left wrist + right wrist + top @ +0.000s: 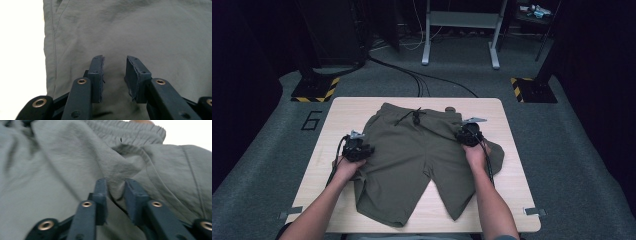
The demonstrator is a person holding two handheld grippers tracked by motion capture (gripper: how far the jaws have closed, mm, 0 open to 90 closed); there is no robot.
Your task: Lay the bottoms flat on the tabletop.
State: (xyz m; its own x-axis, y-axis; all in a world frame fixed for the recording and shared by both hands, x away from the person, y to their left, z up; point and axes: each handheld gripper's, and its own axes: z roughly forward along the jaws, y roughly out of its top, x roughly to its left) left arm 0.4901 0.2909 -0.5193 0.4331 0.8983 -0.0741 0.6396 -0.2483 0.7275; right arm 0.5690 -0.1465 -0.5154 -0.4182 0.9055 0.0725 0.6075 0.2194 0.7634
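Two arms come in from the near edge of the table (512,150). Green shorts (412,155) lie flat in the middle of it, with the two legs pointing to the near edge and the waistband at the far side.

The left hand (346,167) holds the left gripper (357,149) at the left side of the shorts, about halfway up. In the left gripper view its two jaws stand apart with a gap between them. Flat cloth shows in the gap, and nothing is pinched. The side seam of the shorts runs just left of the jaws, and the pale table is beyond it.

The right hand (475,155) holds the right gripper (469,134) at the right side of the shorts, near the waistband. In the right gripper view its jaws are closer together and a raised fold of cloth sits between them. The cloth pulls up into a small ridge at the jaws, so they seem to have hold of it.

Farther off, a dark drawstring (412,117) lies at the middle of the waistband.

Past the table is grey floor (462,75) with black cables (412,75).
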